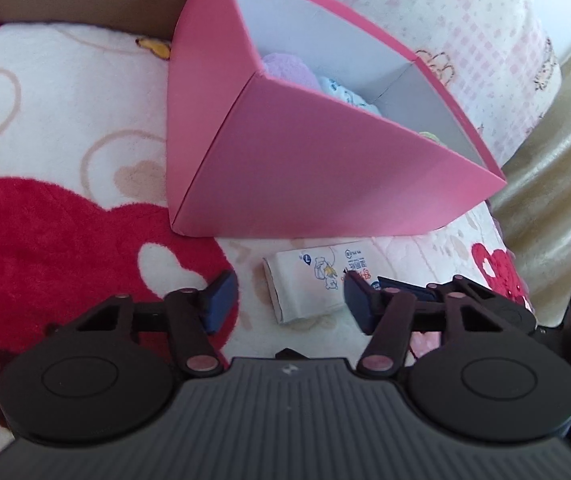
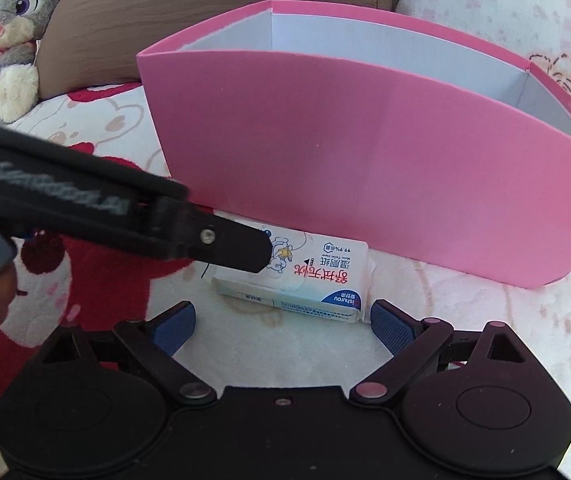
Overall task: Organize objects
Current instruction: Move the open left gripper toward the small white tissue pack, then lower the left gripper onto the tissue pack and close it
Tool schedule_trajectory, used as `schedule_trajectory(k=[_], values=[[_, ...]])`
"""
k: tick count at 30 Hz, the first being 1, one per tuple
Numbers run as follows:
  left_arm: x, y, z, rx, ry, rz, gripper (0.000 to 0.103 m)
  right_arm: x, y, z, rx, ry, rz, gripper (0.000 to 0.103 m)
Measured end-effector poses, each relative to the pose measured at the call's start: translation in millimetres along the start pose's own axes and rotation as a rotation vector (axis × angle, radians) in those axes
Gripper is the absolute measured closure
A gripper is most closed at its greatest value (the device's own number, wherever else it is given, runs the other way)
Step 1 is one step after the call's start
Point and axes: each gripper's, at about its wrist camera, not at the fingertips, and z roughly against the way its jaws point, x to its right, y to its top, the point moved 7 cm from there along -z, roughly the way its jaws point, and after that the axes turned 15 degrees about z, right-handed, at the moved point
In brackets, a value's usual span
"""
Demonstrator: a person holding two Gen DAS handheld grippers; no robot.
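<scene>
Left gripper [image 1: 285, 300] is spread w/ the pack [image 1: 311, 284] between its pads, not pinched. Right gripper [image 2: 283, 326] is spread too, just by the pack, which lies on the blanket [image 1: 65, 160] in front of the pink box [image 1: 285, 184]

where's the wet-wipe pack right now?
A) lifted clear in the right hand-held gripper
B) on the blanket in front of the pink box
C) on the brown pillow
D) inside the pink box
B: the wet-wipe pack lies flat on the blanket, just outside the near wall of the pink box.
</scene>
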Motion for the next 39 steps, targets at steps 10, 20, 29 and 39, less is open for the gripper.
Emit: schedule_trajectory(k=[10, 20, 29, 39], values=[[1.0, -2.0, -3.0, -0.093, 0.004, 0.035, 0.08, -5.1, 6.3, 1.5, 0.005, -0.054, 0.008, 0.007], [7.3, -10.2, -1.4, -0.189, 0.023, 0.026, 0.08, -15.9, 3.9, 7.9, -0.008, -0.03, -0.024, 0.007], [0.4, -10.5, -1.1, -0.167, 0.074, 0.002, 0.078, -11.4, -3.9, 6.3, -0.007, -0.064, -0.054, 0.017], [6.0, -13.9, -1.1, -0.125, 0.054, -0.055, 0.081, -16.8, -9.5, 1.2, -0.01, -0.085, -0.09, 0.02]])
